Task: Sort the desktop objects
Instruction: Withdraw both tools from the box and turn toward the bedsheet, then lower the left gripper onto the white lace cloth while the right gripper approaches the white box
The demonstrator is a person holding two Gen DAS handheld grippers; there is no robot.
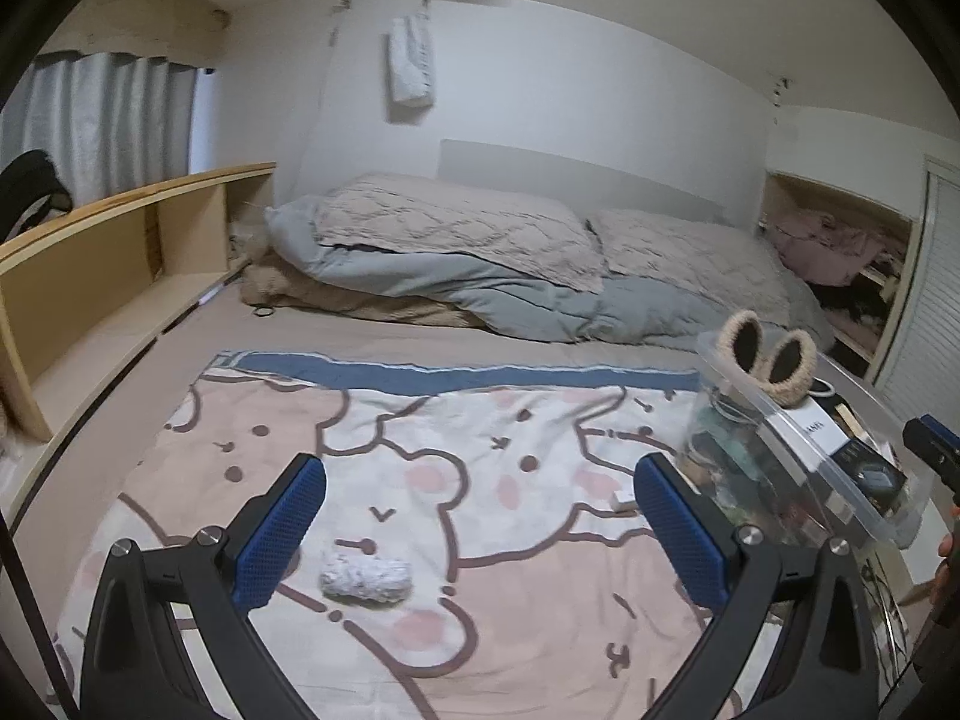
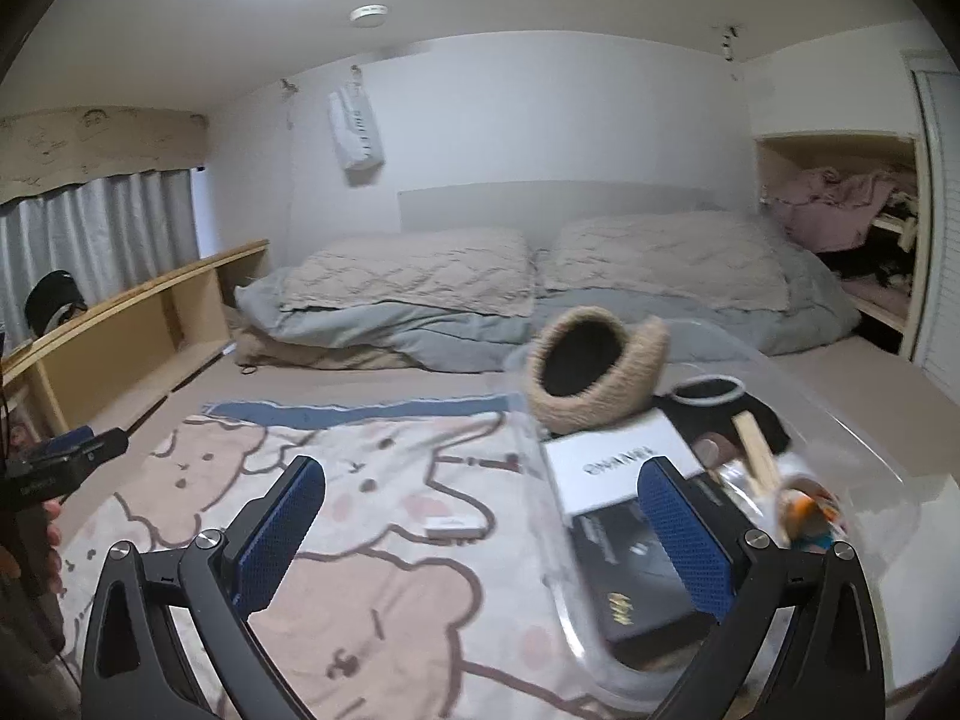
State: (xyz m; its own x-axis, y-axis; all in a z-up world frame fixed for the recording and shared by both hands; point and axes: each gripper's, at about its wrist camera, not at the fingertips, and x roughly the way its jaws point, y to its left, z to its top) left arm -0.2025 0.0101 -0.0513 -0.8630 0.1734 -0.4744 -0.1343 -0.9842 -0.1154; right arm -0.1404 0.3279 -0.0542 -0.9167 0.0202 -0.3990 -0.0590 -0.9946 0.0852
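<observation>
My left gripper [image 1: 480, 525] is open and empty above a cartoon bear blanket [image 1: 372, 450] on the bed. A small fluffy white roll [image 1: 366, 581] lies on the blanket between its fingers. A clear plastic bin [image 1: 798, 468] at the right holds fuzzy tan earmuffs [image 1: 771, 360], boxes and small items. My right gripper [image 2: 483, 531] is open and empty, its right finger over the bin [image 2: 870, 480]. The bin holds the earmuffs [image 2: 594, 375], a white box [image 2: 618, 468] and a black box [image 2: 636, 570]. A small white piece [image 2: 453, 527] lies on the blanket [image 2: 360, 570].
Pillows [image 1: 456, 228] and a grey duvet [image 1: 480, 288] lie at the head of the bed. A wooden shelf [image 1: 90, 264] runs along the left side. An open closet [image 2: 852, 222] with clothes is at the far right. A curtain [image 2: 102, 228] hangs at the left.
</observation>
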